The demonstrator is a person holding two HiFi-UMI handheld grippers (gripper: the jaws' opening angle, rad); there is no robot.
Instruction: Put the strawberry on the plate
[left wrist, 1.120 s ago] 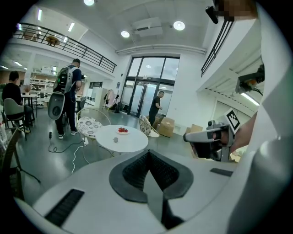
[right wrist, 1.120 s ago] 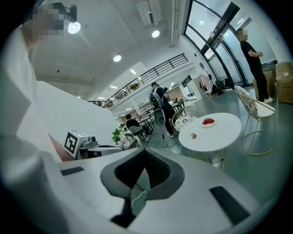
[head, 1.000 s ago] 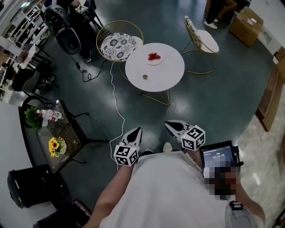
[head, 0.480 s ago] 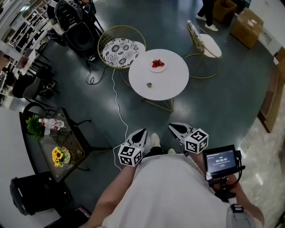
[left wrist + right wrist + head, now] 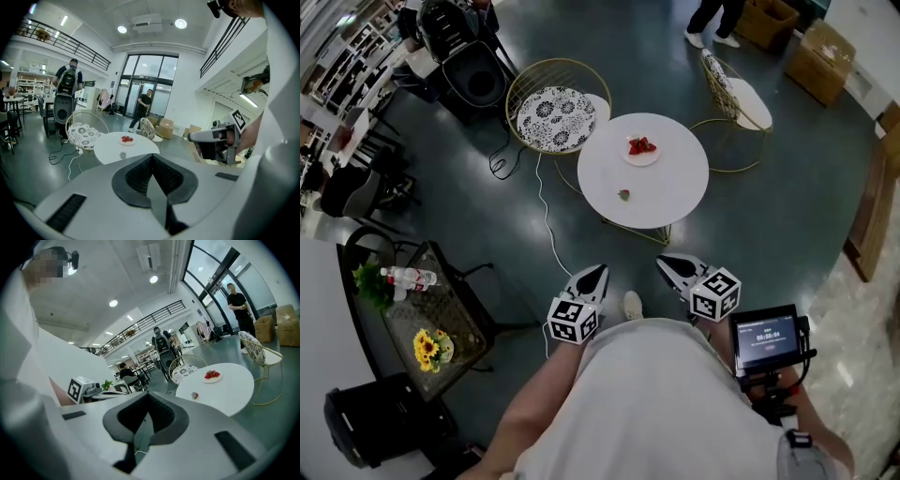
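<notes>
White and smooth, the round table (image 5: 675, 183) stands on thin gold wire legs on a glossy dark-green floor (image 5: 759, 225). A single small strawberry (image 5: 623, 195), red with a bit of green, lies bare on the tabletop towards the near edge. It is well apart from the little round pale plate (image 5: 628, 157) on the far side, which holds a heap of red berries (image 5: 642, 144). Two chairs with gold wire frames flank the table: one (image 5: 555, 117) has a round cushion in a black-and-white floral print, and the other (image 5: 741, 94) has a plain pale seat. A thin white cable (image 5: 546, 211) snakes over the floor. The person stands back from the table with both tools held low at the waist. The left gripper (image 5: 594, 271) is a white plastic wedge with ribbed black pads; its jaws are pressed together with nothing between them. The right gripper (image 5: 663, 262) is the same shape, and its jaws also meet in a closed seam, empty. Each carries a cube with black-and-white square markers. Off to the left, a dark glass side table (image 5: 455, 309) holds yellow sunflowers (image 5: 427, 345).
</notes>
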